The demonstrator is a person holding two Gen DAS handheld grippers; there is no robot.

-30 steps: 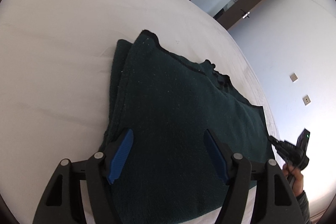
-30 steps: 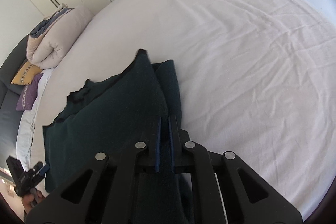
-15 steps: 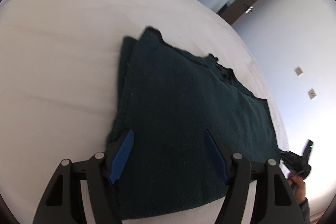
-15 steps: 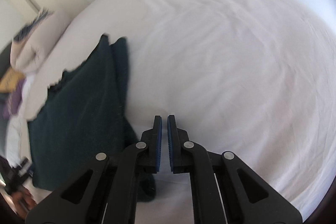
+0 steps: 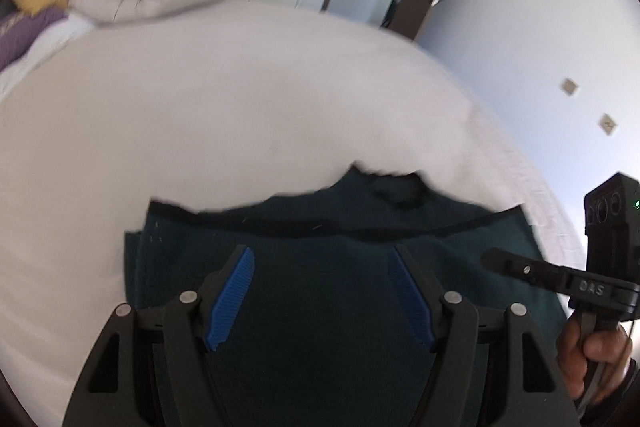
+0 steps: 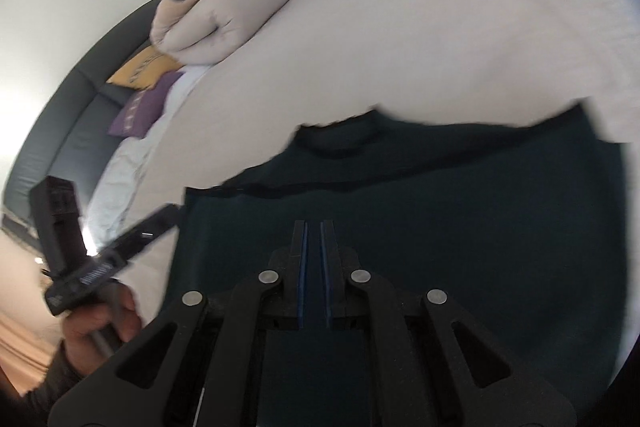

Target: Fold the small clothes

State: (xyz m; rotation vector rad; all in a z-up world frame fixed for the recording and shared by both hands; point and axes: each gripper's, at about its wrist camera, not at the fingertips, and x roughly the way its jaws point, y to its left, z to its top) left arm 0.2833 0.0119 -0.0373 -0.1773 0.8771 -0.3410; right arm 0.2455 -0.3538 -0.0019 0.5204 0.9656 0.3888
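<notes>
— Across the bed [image 5: 248,99], where does the garment lie?

— Spread flat on the white sheet, the dark green garment [image 5: 320,307] runs its long axis from 9 to 3 o'clock, straight ahead of both tools, its ragged far edge at 12.

— Which tongs are nearer?

— I judge them about level. The left tongs [image 5: 320,291] hover over its middle, spread wide, gripping nothing. The right tongs [image 6: 313,267] hang over the near half, fingers almost together with a thin gap; no cloth shows between them.

— What can't you make out?

— Motion blur smears the neck edge, the near hem is hidden under both tools, and how many layers are stacked I cannot tell.
</notes>
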